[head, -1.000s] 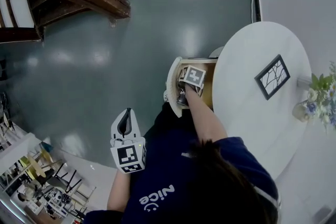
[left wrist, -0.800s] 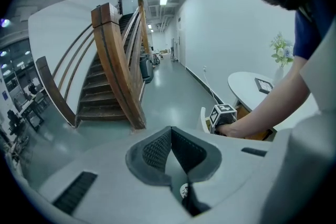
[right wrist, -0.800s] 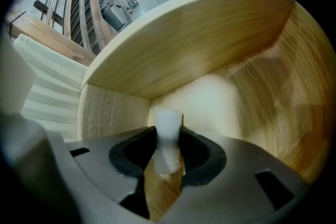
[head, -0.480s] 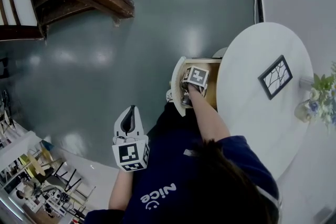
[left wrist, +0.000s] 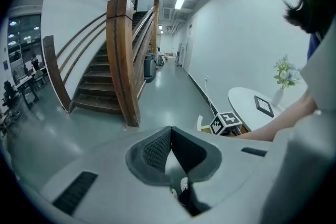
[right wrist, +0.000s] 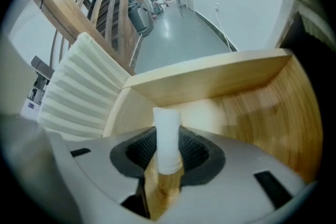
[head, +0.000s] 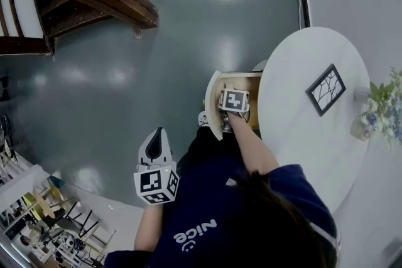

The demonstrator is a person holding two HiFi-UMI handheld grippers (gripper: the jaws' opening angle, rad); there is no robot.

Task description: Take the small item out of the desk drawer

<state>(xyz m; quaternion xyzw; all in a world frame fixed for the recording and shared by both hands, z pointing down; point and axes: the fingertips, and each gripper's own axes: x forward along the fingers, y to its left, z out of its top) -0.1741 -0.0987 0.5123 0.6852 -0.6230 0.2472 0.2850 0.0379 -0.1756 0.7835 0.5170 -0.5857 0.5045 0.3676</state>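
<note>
Right tool [right wrist: 167, 157]: the jaws have just been closing and now grip the small item [right wrist: 167, 131], a white cylinder with a tan lower end, upright between the pads at frame centre. The item is within the wooden walls of the open drawer [right wrist: 262, 113].

Judgement: the step in hand is the lift-out. I should hold the squeeze steady and raise the item straight up until it clears the ribbed white drawer front [right wrist: 84, 86]. Only then should I carry it toward the desk [head: 301, 135]. Tilting early risks a knock on the rim.

Left tool [left wrist: 169, 149]: closed on nothing, idle at the head view's lower left.

Only the right gripper view shows the grip, because in the head view the marker cube covers both item and jaws. Only the head view shows the whole round white desk, with its picture frame [head: 326, 91] at right.
</note>
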